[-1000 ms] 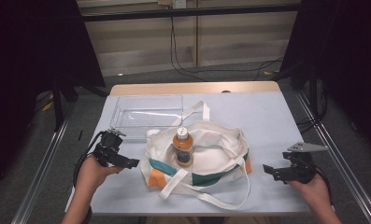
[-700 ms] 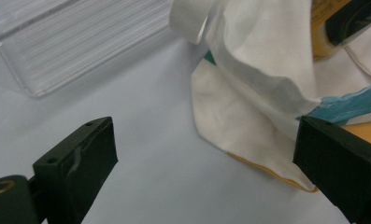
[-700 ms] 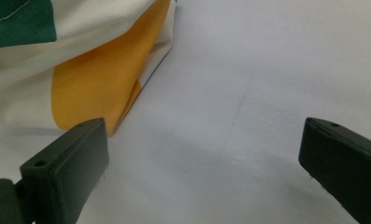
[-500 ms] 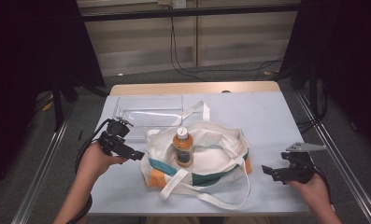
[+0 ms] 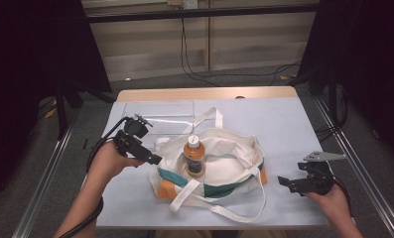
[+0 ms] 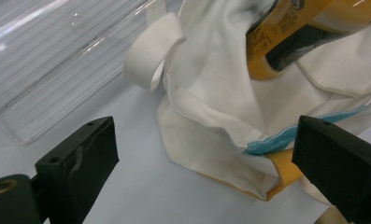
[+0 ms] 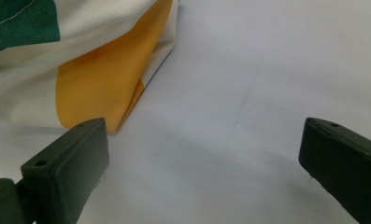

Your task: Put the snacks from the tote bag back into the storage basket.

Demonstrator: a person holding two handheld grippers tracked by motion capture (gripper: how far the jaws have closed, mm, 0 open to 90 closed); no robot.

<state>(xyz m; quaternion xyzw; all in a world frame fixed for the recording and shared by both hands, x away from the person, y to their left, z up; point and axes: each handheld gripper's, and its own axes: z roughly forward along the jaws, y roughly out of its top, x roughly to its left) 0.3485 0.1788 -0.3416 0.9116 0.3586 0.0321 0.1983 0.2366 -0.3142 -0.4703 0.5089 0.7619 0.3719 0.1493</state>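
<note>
From the high view, a cloth bag in white, green and orange lies flat in the middle of the surface, its long side running left to right and its straps trailing toward the near edge and the far side. A bottle with a white cap and orange label sits on the left half of the bag, its long axis running near to far with the cap at the far end. A clear plastic tray rests on the far left of the surface, just beyond the bag. The left hand-held gripper is held at the bag's left end, tips close to the cloth, jaws spread. The right hand-held gripper sits near the right near corner, apart from the bag, pointing left toward it.

In the left gripper view, the left hand-held gripper stands wide apart with nothing between its jaws; the bag's white folded corner with a blue and orange edge lies ahead between them, a strap loop curls up beside the tray, and the bottle lies at the upper right.

In the right gripper view, the right hand-held gripper is released, jaws far apart over bare surface, with the bag's orange corner at the left, just beyond the left jaw
</note>
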